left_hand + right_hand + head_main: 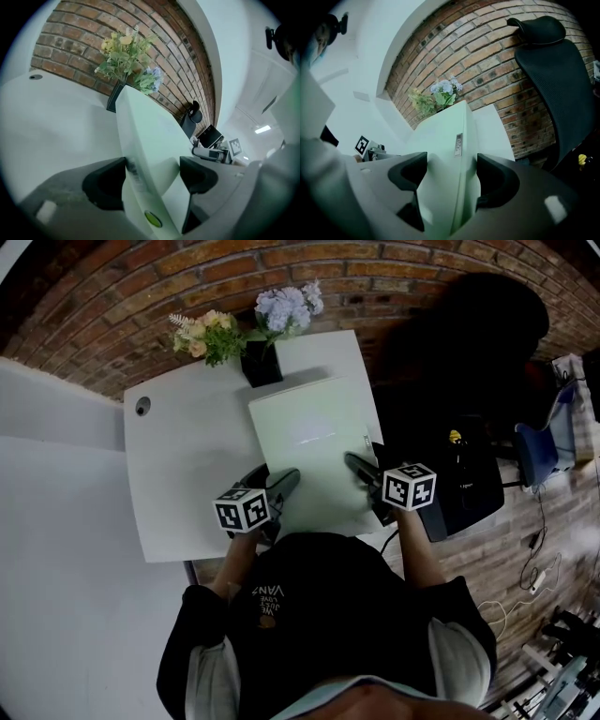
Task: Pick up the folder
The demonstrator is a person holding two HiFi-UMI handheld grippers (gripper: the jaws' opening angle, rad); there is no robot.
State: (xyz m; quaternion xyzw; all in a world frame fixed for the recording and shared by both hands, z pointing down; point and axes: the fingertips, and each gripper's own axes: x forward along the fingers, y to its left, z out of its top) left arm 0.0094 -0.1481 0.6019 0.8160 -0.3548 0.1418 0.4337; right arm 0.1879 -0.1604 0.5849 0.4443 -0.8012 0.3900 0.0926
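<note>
A pale green folder [309,442] is over the right half of the white table [187,456], its far edge close to the vase. My left gripper [281,486] is shut on its near left corner and my right gripper [361,470] on its near right corner. In the left gripper view the folder [145,136] runs tilted between the jaws of the left gripper [152,176], its spine label against the left pad. In the right gripper view the folder [440,136] fills the gap of the right gripper [451,173]. Whether its far edge rests on the table is unclear.
A black vase of flowers [261,362] stands at the table's far edge, just beyond the folder. A black office chair [469,343] and a dark case [469,484] sit right of the table. Brick wall runs behind. Cables lie on the floor at right.
</note>
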